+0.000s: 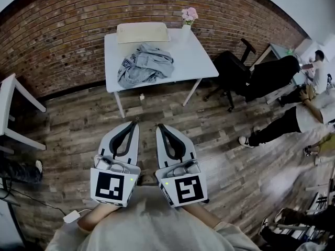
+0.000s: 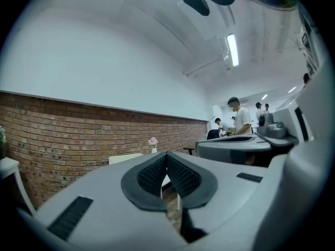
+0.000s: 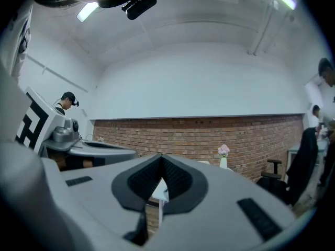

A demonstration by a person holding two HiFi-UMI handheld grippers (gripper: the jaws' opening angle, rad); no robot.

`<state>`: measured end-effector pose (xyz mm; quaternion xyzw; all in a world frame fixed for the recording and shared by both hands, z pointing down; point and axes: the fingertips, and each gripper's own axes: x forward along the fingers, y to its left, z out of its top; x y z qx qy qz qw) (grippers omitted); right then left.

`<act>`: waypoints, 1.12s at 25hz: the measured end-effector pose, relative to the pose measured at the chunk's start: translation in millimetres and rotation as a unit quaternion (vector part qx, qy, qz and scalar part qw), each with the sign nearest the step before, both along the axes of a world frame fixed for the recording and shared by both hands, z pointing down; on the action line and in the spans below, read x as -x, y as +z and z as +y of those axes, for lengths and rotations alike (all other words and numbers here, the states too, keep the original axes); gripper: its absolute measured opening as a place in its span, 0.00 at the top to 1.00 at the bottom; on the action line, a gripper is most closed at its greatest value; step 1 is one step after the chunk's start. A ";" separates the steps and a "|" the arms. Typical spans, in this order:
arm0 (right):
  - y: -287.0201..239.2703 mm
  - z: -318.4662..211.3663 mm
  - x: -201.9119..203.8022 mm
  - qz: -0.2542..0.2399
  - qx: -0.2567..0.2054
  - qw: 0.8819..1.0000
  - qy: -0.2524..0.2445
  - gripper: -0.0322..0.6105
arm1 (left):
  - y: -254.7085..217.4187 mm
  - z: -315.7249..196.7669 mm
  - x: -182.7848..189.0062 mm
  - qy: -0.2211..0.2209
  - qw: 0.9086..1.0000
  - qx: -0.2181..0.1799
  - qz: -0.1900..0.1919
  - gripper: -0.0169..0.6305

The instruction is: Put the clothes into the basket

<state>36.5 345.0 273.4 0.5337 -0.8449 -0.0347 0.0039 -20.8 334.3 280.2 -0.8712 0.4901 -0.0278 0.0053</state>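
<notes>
Both tongs are pressed together and pinch nothing: the left gripper [image 1: 134, 124] and right gripper [image 1: 160, 126] sit side by side, near. The clothes [image 1: 144, 64] are heaped by the near-left edge of the far table [image 1: 193, 56], with the basket [image 1: 143, 33] at its far edge. Open floor [image 1: 78, 124] lies between, and a chair [image 1: 233, 69] stands to the right.

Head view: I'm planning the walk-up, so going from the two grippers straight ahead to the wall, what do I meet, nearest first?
left gripper and right gripper side by side → wooden floor → white table → clothes → basket → brick wall
</notes>
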 end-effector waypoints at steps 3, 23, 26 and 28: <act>0.7 1.0 -5.2 0.010 -0.007 1.000 0.007 0.94 | 2.0 0.3 -2.5 0.000 1.000 0.001 -0.001 0.97; 9.7 6.6 -16.7 -0.012 0.002 1.000 -0.001 0.94 | 9.5 7.0 -6.7 -0.010 1.000 0.007 -0.003 0.97; 8.8 7.7 -17.7 -0.010 0.000 1.000 -0.003 0.94 | 6.7 7.6 -5.8 -0.016 1.000 0.000 -0.002 0.97; 7.8 7.1 -20.1 -0.009 -0.002 1.000 -0.002 0.94 | 5.9 7.0 -7.3 -0.017 1.000 -0.001 -0.001 0.97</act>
